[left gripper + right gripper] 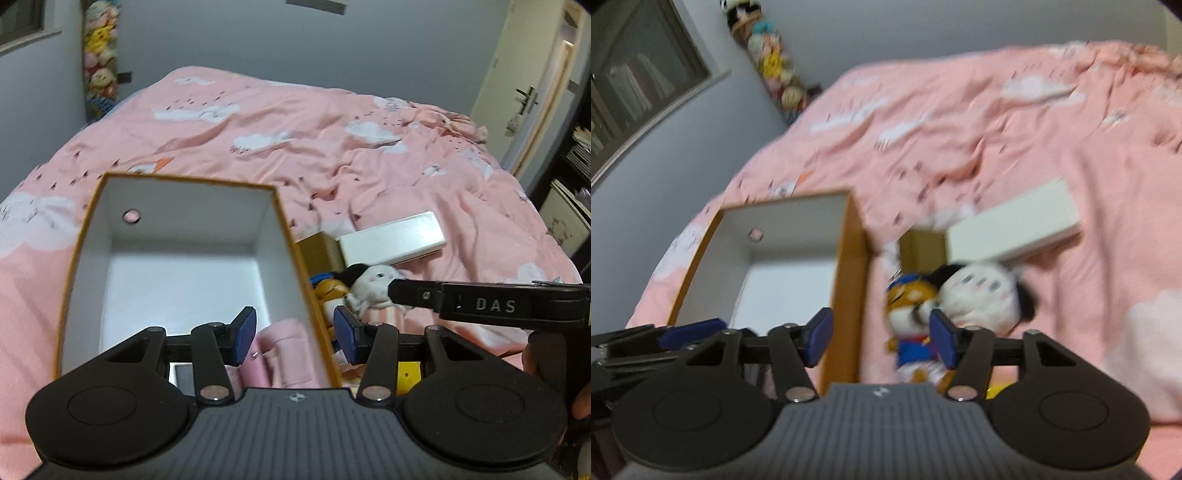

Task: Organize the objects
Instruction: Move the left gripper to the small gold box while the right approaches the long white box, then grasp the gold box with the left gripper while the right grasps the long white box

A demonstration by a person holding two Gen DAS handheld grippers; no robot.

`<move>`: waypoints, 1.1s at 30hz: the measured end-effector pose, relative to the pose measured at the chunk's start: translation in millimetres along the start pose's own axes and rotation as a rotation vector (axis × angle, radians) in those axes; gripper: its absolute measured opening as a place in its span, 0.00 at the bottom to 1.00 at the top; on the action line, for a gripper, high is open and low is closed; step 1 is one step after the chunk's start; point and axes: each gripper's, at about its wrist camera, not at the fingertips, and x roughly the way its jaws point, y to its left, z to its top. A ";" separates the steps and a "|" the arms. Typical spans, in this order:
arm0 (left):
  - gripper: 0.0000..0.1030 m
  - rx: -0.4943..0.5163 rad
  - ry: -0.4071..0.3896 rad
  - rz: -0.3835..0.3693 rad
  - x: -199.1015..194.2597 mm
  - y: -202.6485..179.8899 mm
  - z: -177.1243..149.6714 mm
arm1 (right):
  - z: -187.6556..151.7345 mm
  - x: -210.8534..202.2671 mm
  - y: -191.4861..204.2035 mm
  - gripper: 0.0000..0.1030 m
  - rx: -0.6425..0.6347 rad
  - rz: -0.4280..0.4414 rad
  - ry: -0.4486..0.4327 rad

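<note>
Fingers (245,334) spread on both grippers — box (177,254) wall hides pink item (284,354); right view blurred.

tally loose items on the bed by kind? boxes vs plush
Boxes: 3 – orange box, white box, tan box
Plush toys: 2 – white plush, orange plush
Total: 5

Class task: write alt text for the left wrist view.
An open left gripper straddles the right wall of an orange box with a white interior on a pink bedspread. Beside it lie plush toys, a white box, and the right gripper reaching in.
</note>
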 end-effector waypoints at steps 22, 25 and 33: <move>0.54 0.123 0.234 -0.030 123.5 -66.5 64.5 | 39.5 35.1 -99.4 0.43 0.071 -0.116 0.130; 0.55 0.101 0.284 0.028 149.2 -69.2 76.7 | 48.4 54.7 -116.4 0.61 0.175 -0.087 0.117; 0.55 0.074 0.359 0.130 198.2 -71.8 93.7 | 60.1 101.2 -146.8 0.62 0.361 -0.029 0.113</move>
